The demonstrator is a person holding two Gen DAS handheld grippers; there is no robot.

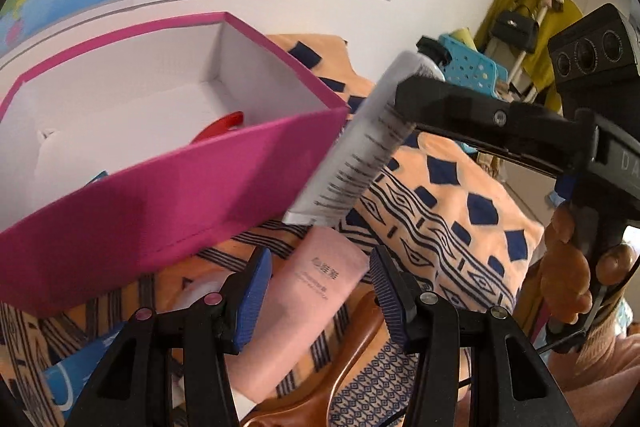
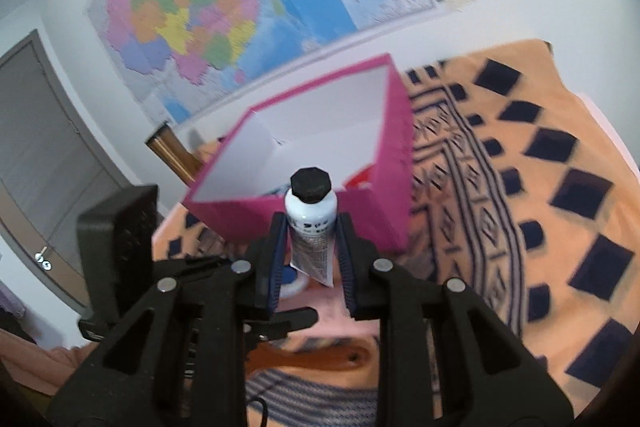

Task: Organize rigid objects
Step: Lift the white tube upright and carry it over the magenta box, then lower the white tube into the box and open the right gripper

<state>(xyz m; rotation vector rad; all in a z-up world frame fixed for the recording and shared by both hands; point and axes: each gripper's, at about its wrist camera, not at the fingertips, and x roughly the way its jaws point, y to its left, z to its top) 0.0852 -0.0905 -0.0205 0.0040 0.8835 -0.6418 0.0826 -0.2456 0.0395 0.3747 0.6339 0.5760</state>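
Held now: we have the white tube with its black cap clamped between the jaws of our right hand-held gripper; it sits at the centre of the right wrist view, cap pointing toward the box, clear of the cloth.
Destination: the pink box fills the left half of the left wrist view, open at the top, white inside.
Already in: something red lies on the box floor, and a bit of blue shows beside it; we cannot tell what they are.
Other gripper: our left hand-held gripper stands partly open at the lower centre, holding nothing, poised over the pink tube.
Still out: the pink tube lies on the patterned cloth just below the box, and a wooden-handled item lies at the bottom edge.
Progress: we judge the sorting about midway, the white tube not yet over the box.
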